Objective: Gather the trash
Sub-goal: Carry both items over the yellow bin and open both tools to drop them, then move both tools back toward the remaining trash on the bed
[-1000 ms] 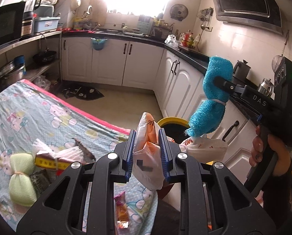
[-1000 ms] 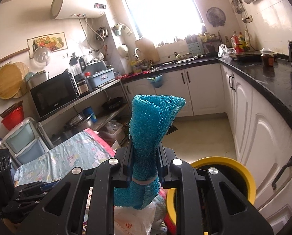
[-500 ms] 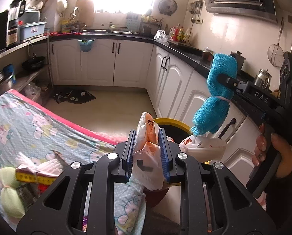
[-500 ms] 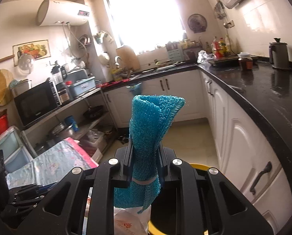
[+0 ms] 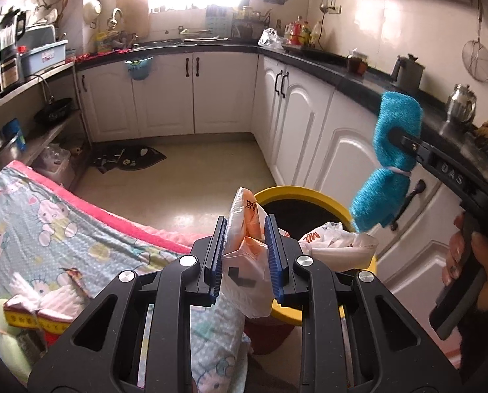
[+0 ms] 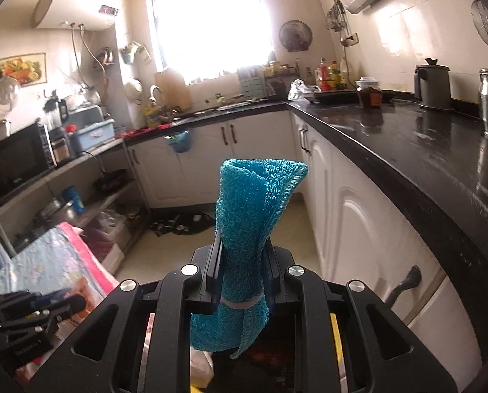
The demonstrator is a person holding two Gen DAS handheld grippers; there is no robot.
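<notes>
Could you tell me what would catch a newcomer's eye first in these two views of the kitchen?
Most striking is the bright blue towel roll, clamped upright in the right gripper beside the black countertop. Next comes the orange-and-white plastic bag pinched in the left gripper, held just before the yellow-rimmed bin on the floor. A Hello Kitty cloth covers the surface at lower left.

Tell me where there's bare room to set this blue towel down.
Free: the black countertop between the grey kettle and the counter's front edge, and the tablecloth up by its pink border. Crowded: the tablecloth's near corner, piled with wrappers, and the yellow bin mouth, where a white bag drapes the rim.
</notes>
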